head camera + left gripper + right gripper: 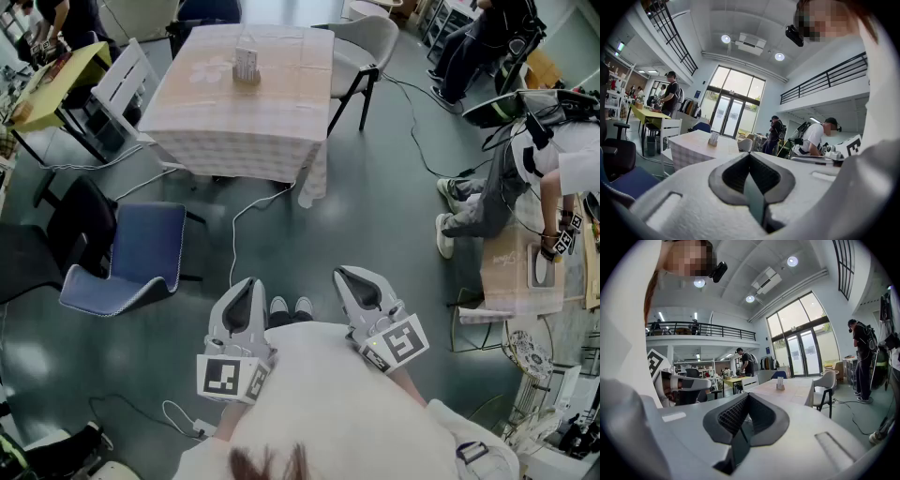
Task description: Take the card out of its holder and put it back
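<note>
While I stand well back, my left tool (249, 284) and right tool (343, 275) are both closed, empty; the card (246, 58) stands in its holder (246, 78) on the far tabletop (281, 103), nothing yet begun.

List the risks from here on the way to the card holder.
The white cable lies on the floor on the way to the cloth-covered table, so it is a trip hazard. The small card holder looks light and stands alone on the cloth, so it might tip when pulled at.
</note>
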